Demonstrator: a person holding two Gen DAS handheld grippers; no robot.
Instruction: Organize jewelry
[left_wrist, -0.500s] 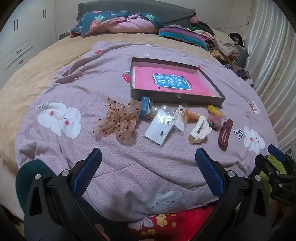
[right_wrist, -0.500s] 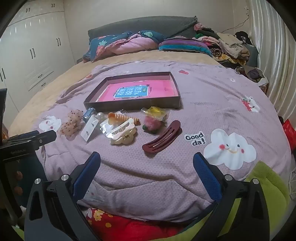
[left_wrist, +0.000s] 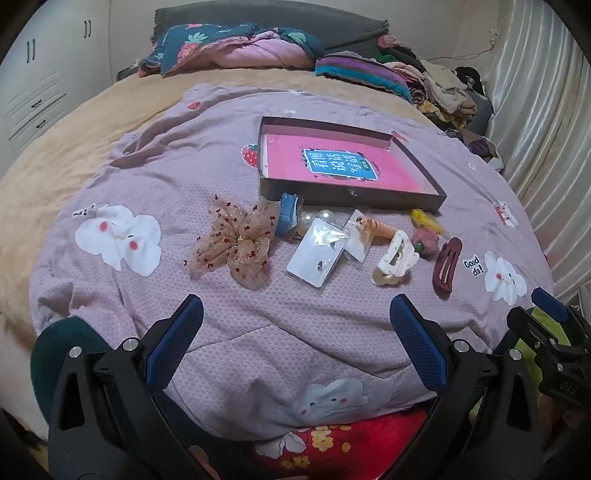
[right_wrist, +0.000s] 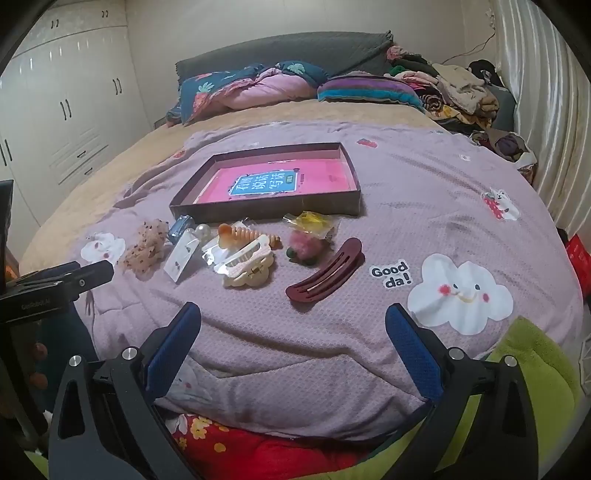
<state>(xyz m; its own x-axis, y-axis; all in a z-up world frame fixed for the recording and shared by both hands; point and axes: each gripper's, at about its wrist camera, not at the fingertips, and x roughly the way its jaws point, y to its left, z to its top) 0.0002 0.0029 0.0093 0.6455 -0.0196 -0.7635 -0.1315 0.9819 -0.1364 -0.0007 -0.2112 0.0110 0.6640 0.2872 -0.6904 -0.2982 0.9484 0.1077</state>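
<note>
Left gripper (left_wrist: 295, 325): black frame, blue-padded jaws at full spread, nothing between them. Right gripper (right_wrist: 293, 332): same build, jaws equally wide, empty. Both hover over the near edge of the lilac cloud-print quilt (right_wrist: 424, 206), short of any item.

Landmark: the shallow dark cardboard tray with a pink printed floor (right_wrist: 354, 177), lying open on the quilt. Nothing sits inside it. All pieces lie in a row along its near wall:
- sheer beige bow scrunchie with red dots (left_wrist: 236, 240), near the tray's left corner;
- blue clip (left_wrist: 288, 210) and pearl beads (left_wrist: 317, 218), against the near wall;
- two clear-sleeved white earring cards (left_wrist: 317, 251), just in front of the pearls;
- orange ribbed clip (right_wrist: 243, 236) and cream claw clip (right_wrist: 247, 266), touching;
- yellow packet (right_wrist: 310, 221) and pink pompom (right_wrist: 304, 249), near the right corner;
- maroon curved barrette (right_wrist: 325, 273), farthest out from the tray and closest to the right gripper.

Assessment: sorting not yet begun. Recommended: the right gripper takes the barrette across its narrow width, lifts clear, and sets it flat in the tray. The cards look slippery; pinch an edge.
</note>
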